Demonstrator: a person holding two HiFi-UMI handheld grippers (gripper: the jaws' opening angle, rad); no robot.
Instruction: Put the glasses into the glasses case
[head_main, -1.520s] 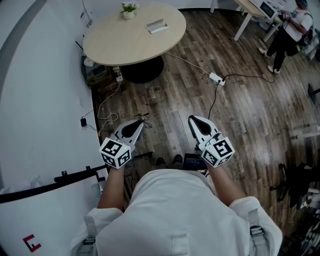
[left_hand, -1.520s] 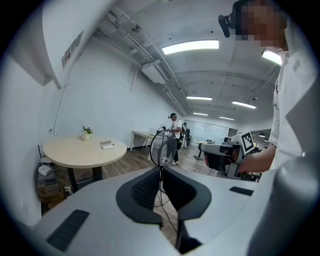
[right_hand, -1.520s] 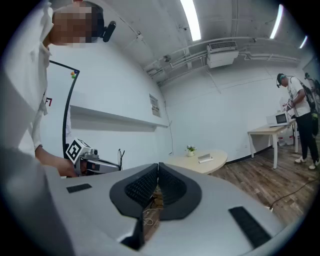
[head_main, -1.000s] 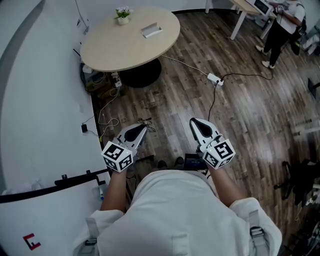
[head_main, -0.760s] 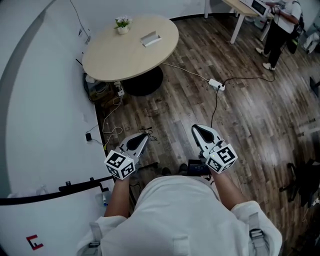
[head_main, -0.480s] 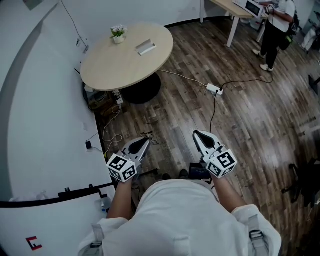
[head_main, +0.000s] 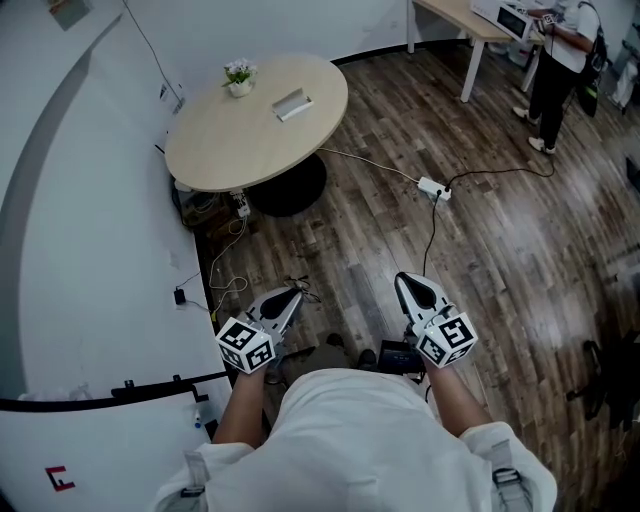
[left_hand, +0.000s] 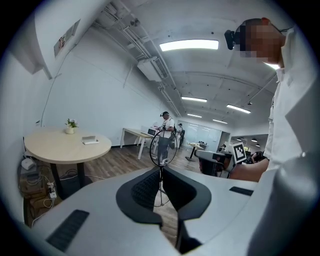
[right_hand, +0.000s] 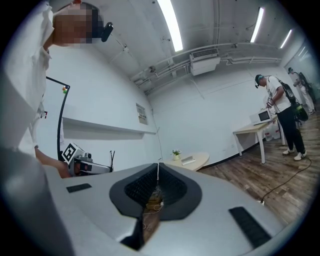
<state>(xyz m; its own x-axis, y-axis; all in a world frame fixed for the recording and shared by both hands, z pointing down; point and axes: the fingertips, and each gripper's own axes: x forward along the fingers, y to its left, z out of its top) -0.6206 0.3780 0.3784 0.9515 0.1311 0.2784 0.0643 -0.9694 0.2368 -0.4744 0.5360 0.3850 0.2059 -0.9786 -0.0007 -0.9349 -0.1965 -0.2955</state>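
Observation:
My left gripper (head_main: 285, 297) is shut on a thin wire-rimmed pair of glasses; one round rim (left_hand: 163, 147) sticks up past the fingertips in the left gripper view. In the head view the glasses (head_main: 301, 284) show only as a faint dark wire at the jaw tips. My right gripper (head_main: 411, 284) is shut with nothing in it, its tips meeting (right_hand: 158, 178). Both hang level over the wooden floor, in front of the person's body. A pale oblong case (head_main: 291, 104) lies on the round table (head_main: 220, 150) well ahead, also seen as a small case (left_hand: 90, 140) and case (right_hand: 188, 160).
A small potted plant (head_main: 238, 76) stands on the table's far side. A power strip (head_main: 434, 188) and its cable cross the floor ahead right. Cables and plugs (head_main: 212, 205) lie under the table by the white curved wall. A person (head_main: 556, 70) stands by a desk (head_main: 455, 18) far right.
Both grippers have been carried forward across the floor toward the round table, sinking a little in the view. The jaws have not changed and the glasses stay in the left one.

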